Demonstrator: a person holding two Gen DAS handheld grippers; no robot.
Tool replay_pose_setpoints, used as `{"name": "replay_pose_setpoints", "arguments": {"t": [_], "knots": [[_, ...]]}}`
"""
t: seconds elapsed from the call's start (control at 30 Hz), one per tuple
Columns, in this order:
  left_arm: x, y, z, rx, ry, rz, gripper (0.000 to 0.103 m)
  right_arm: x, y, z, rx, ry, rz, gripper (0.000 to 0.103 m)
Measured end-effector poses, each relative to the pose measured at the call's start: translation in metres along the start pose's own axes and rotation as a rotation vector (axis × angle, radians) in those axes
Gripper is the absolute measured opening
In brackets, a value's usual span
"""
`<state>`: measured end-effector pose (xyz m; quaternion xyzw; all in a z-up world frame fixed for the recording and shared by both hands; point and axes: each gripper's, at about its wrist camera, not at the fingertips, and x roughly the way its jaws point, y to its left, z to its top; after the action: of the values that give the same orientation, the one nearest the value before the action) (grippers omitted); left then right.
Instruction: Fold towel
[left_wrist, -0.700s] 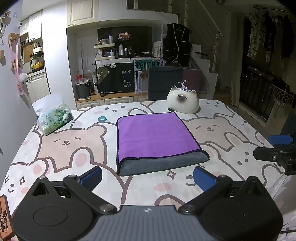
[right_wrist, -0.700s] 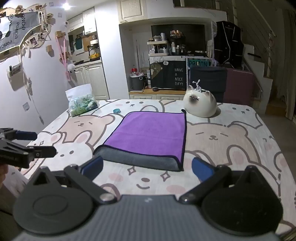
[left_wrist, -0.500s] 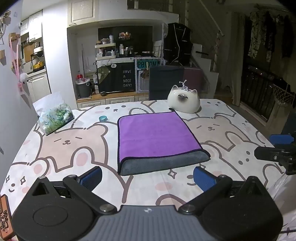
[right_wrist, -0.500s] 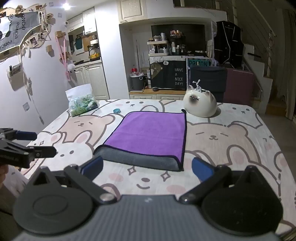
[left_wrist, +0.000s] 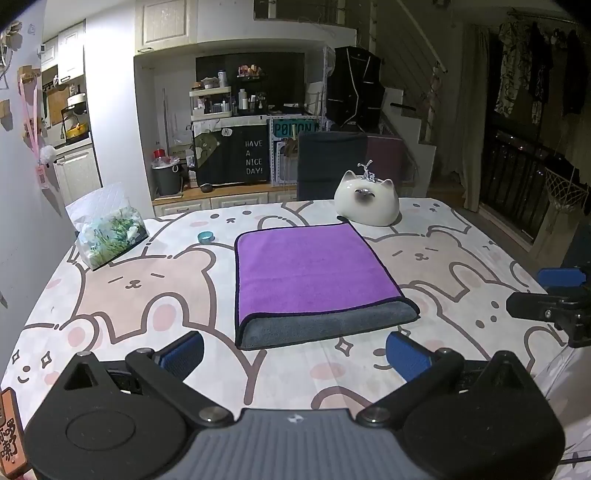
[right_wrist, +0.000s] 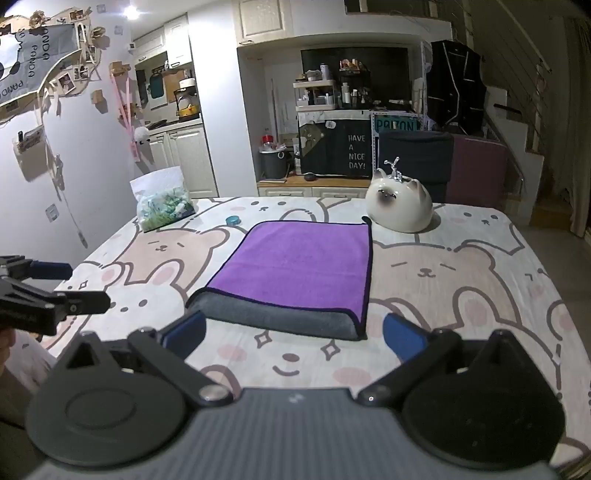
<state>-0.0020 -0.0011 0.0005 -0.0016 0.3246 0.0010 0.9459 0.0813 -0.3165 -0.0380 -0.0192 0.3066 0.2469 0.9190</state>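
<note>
Purple towel (left_wrist: 310, 273) lies folded flat ahead of my left claw (left_wrist: 293, 354), grey underside showing along the edge nearest the spread jaws.

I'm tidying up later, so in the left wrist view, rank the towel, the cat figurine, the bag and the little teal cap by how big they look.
1. towel, clearly largest.
2. bag and cat figurine: these look about alike, so I won't rank them.
3. teal cap, smallest by far.
</note>
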Motion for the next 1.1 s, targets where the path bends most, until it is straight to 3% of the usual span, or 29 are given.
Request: {"name": "replay_pose_setpoints", "arguments": {"t": [1.1], "knots": [[0.0004,0.0005,-0.0007,-0.002,-0.002,-0.001,0.103,0.0019,0.0019,0.0003,0.000,0.002,0.001,0.103]]}}
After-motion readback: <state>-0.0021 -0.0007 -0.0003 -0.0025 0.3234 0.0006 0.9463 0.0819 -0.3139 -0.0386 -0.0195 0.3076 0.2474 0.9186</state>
